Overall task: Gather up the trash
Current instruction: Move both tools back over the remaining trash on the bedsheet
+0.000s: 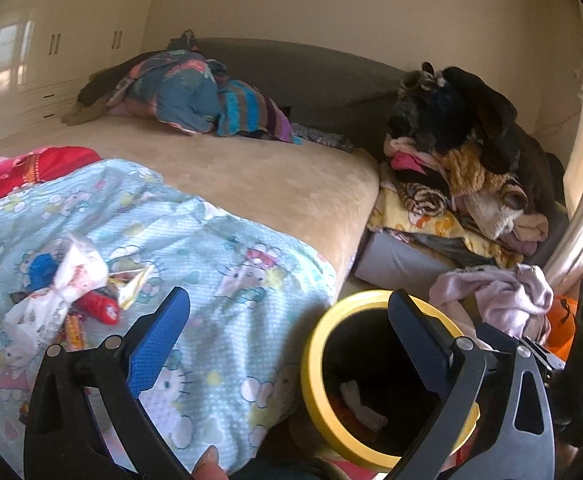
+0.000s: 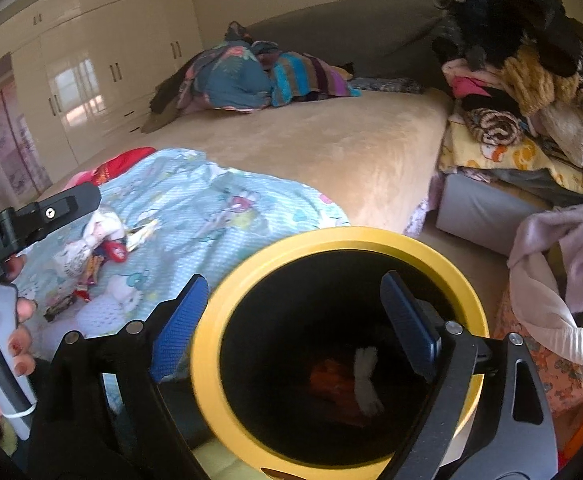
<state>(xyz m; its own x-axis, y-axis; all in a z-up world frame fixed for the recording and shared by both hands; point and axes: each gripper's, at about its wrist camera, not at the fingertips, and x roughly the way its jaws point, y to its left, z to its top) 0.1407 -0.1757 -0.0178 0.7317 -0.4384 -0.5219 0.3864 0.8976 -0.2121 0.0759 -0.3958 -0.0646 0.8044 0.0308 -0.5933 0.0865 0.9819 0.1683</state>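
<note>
Bedroom scene: beige bed [image 1: 275,184] w/ a blue cartoon sheet [image 1: 219,264] at its near corner, wardrobes [image 2: 103,80] behind, clothes piles at the far side.

Right gripper [image 2: 295,320] is seen w/ jaws spread wide, nothing held betw. the blue pads; it hangs directly over the mouth of the yellow-rimmed bin [image 2: 211,344]. Inside the bin, something white and something orange-red are visible at the bottom, approx. 5 o'clock from the jaw gap. Judged: a drop-off into the bin is done or nearly so on this side.

Left gripper [image 1: 287,336] is likewise seen wide open and empty, its right finger overlapping the bin rim [image 1: 311,364] in view. Trash pile [image 1: 71,292] – white crumpled wrapper, red item, small colourful packets – lies on the sheet at approx. 10 o'clock from the left jaws, near but not touching. In the right view the same pile sits at approx. 10 o'clock, farther out, just beyond the left gripper's body.

Next move, as judged: the left jaws to be swung left and down to the pile, one piece straddled, then closed. Thin packets on soft cloth may be hard to pinch w/o catching the sheet.
</note>
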